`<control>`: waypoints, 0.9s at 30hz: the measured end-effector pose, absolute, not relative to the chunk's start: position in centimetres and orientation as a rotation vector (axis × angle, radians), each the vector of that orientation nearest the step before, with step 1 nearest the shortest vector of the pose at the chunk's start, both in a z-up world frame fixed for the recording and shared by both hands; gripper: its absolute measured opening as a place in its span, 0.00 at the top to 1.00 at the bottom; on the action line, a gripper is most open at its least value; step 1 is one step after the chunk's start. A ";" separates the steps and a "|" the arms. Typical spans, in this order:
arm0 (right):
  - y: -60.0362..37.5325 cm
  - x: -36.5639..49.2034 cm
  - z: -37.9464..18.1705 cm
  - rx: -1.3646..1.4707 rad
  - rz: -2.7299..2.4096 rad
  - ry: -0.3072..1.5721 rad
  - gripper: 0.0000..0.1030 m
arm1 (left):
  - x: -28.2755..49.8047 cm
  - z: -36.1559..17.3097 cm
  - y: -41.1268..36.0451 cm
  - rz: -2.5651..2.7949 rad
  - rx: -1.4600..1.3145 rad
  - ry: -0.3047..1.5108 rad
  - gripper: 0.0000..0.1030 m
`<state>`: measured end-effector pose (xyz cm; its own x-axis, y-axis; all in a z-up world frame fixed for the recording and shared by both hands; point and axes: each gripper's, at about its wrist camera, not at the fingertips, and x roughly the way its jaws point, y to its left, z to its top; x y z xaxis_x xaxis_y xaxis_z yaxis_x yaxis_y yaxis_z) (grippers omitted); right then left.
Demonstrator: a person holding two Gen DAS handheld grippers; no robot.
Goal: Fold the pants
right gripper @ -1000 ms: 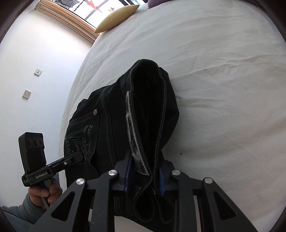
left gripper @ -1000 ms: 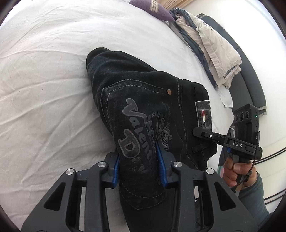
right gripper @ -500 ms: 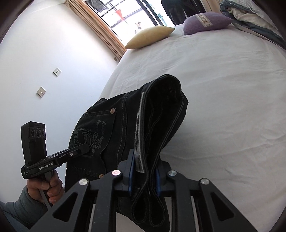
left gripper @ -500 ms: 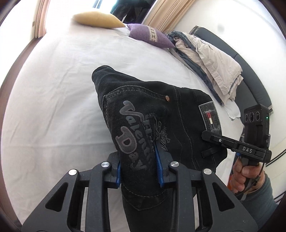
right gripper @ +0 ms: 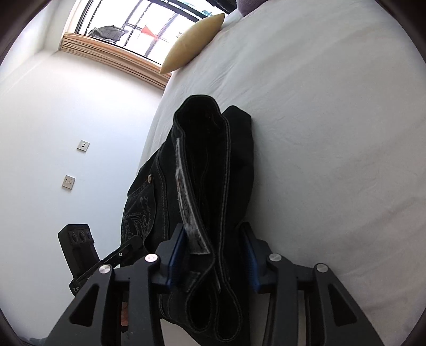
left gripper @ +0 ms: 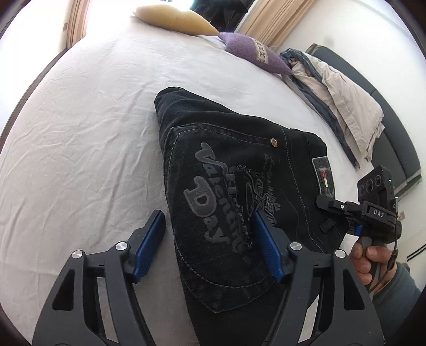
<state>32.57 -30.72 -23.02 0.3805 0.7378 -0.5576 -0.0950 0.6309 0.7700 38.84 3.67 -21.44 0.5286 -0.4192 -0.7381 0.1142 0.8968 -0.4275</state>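
Left wrist view: your left tool (left gripper: 207, 234) is spread astride the folded black pants (left gripper: 239, 186); your right tool (right gripper: 213, 255), also spread, straddles the waistband edge; bare bed (left gripper: 80, 133) fills frame left.

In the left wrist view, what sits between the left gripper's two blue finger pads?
The black pants, back pocket up, lie between the open left gripper; its left pad stands apart over the white sheet. Left wrist view shows it.

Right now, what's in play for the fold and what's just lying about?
In play: black pants, left claw, right claw, bed sheet.
Lying about: yellow pillow, purple cushion, heap of clothes.
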 end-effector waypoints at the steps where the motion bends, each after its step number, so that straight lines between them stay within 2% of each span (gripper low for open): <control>1: -30.9 32.2 -22.7 0.726 0.584 1.054 0.54 | 38.6 -21.5 3.9 -0.324 -0.350 0.961 0.35; 3: -31.7 31.5 -22.0 0.762 0.543 1.035 0.44 | 37.3 -21.4 4.6 -0.300 -0.352 0.969 0.35; 5: -32.8 29.9 -20.9 0.774 0.484 0.995 0.30 | 35.9 -20.4 4.9 -0.258 -0.333 0.956 0.35; 7: -33.4 27.7 -19.6 0.744 0.444 0.960 0.30 | 33.3 -18.9 5.1 -0.199 -0.285 0.922 0.23; 8: -33.4 26.5 -18.8 0.722 0.428 0.944 0.30 | 32.2 -18.0 4.6 -0.170 -0.265 0.905 0.10; 9: -33.3 25.1 -18.0 0.687 0.407 0.928 0.29 | 30.9 -16.9 4.5 -0.141 -0.248 0.877 0.02; 10: -33.1 23.8 -16.9 0.640 0.379 0.909 0.27 | 29.5 -15.8 4.3 -0.112 -0.232 0.845 0.00; 16: -30.7 15.9 -9.4 0.350 0.255 0.712 0.16 | 20.8 -8.8 1.7 0.071 -0.072 0.674 0.00; 20: -29.4 11.7 -3.6 0.250 0.228 0.520 0.00 | 14.7 -3.1 -1.6 0.169 0.100 0.465 0.00; 23: -28.9 9.5 0.2 0.242 0.256 0.403 0.00 | 11.1 0.4 -3.2 0.185 0.173 0.356 0.00; 27: -28.1 7.0 3.6 0.202 0.245 0.314 0.00 | 9.5 3.1 -3.5 0.094 0.111 0.405 0.00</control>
